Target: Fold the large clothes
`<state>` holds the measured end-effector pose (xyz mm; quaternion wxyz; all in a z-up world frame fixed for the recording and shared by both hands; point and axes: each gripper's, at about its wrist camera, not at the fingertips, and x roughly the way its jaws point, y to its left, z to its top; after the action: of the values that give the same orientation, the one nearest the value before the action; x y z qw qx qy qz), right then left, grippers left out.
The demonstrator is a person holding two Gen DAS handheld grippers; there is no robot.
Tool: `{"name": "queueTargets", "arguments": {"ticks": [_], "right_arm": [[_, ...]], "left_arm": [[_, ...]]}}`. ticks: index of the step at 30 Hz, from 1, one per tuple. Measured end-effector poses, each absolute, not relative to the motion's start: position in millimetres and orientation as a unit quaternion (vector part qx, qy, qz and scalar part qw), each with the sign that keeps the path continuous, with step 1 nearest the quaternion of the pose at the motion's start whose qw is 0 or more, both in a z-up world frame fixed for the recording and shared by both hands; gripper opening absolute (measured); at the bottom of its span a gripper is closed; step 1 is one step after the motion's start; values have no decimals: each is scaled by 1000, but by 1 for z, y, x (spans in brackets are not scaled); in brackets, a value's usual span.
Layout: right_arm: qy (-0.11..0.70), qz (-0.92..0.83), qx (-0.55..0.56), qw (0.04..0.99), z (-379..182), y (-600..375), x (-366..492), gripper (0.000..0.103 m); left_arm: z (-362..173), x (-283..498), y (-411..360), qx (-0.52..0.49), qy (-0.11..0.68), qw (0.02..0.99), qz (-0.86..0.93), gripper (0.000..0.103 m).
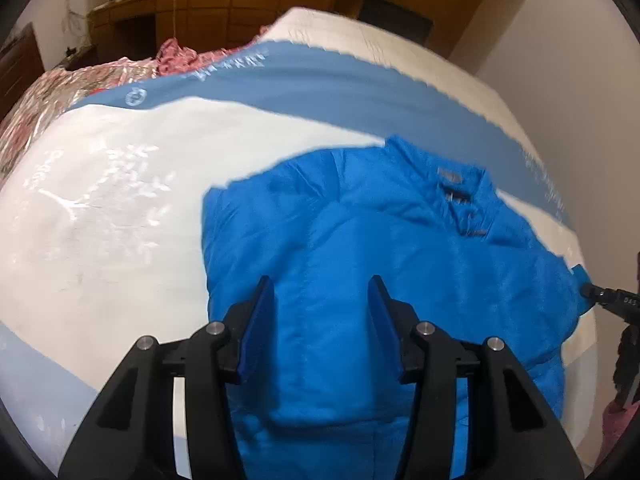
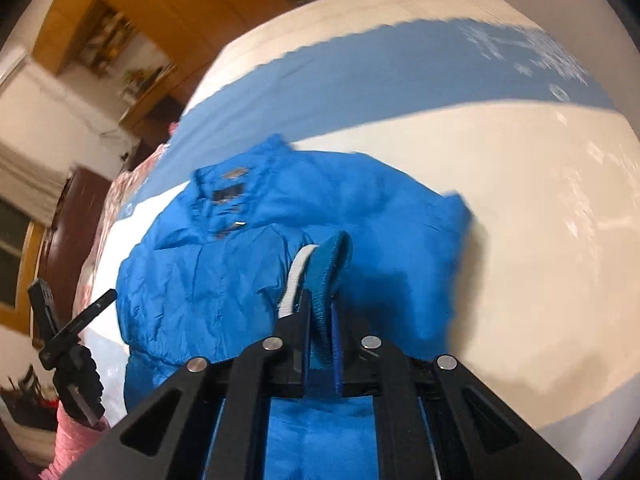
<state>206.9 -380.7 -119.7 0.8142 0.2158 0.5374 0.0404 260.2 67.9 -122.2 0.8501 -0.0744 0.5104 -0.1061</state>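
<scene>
A bright blue padded jacket (image 1: 360,264) lies front up on the bed, its collar (image 1: 452,176) towards the far side. My left gripper (image 1: 320,300) hovers over the jacket's lower body with its jaws open and nothing pinched. In the right wrist view the same jacket (image 2: 208,280) spreads to the left. My right gripper (image 2: 320,300) is shut on the ribbed blue cuff (image 2: 332,256) of a sleeve, beside a white strip (image 2: 294,280), and holds it up over the jacket. The right gripper (image 1: 600,294) also shows at the jacket's right edge.
The bed cover (image 1: 120,200) is white with a broad blue band (image 1: 340,84). A pink floral quilt (image 1: 60,84) is bunched at the far left. Wooden cabinets (image 1: 160,12) stand beyond the bed and a pale wall (image 1: 560,40) on the right. A pink sleeve (image 2: 68,440) holds the left gripper (image 2: 72,320).
</scene>
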Motion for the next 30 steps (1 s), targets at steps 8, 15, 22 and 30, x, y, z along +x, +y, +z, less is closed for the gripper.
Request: {"name": "queueTargets", "arguments": {"ticks": [8,15,22,30], "right_arm": [[578,26,224,784,-172,-379,201,9],[524,30,186,831,-109,-363,196,16],[565,54,175,805,-148,-318,235,16],[588,43,213,779,-185,-322,247,10]], "left_arm": [[-161,275,59,-58,544,831,-99,50],[-113,264,41,-34,508,853,-117,48],[-138,273,-8,5,529,838,-131,48],[-157,288,-8,1,546,828,-126,48]]}}
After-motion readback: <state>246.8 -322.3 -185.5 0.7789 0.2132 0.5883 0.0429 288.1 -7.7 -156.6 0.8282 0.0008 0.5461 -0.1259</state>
